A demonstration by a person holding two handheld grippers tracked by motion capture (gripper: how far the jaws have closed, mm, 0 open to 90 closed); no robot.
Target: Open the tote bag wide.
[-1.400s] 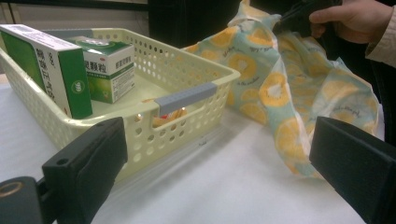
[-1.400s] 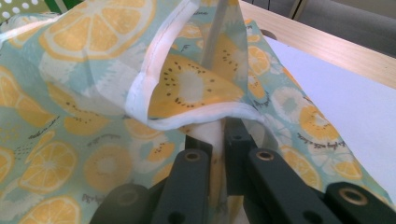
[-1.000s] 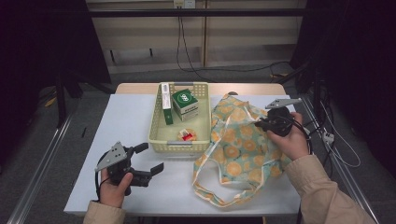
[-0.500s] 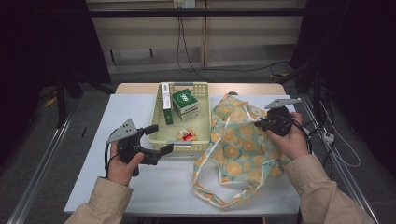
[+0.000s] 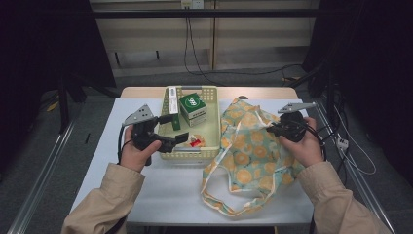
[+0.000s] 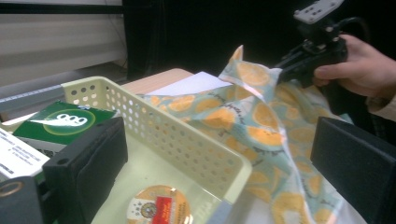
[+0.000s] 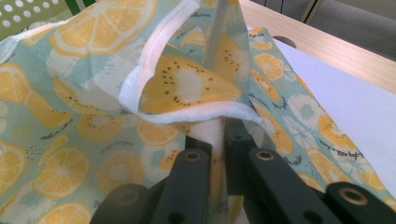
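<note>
Fruit-print bag (image 5: 248, 146) in right hand-held gripper (image 5: 273, 127)

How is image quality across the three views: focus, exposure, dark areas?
High view: table evenly lit, surroundings nearly black. Left gripper view: basket fairly sharp, near jaws soft, background dark. Right gripper view: fruit-print bag bright and sharp, jaws at the bottom slightly blurred.
</note>
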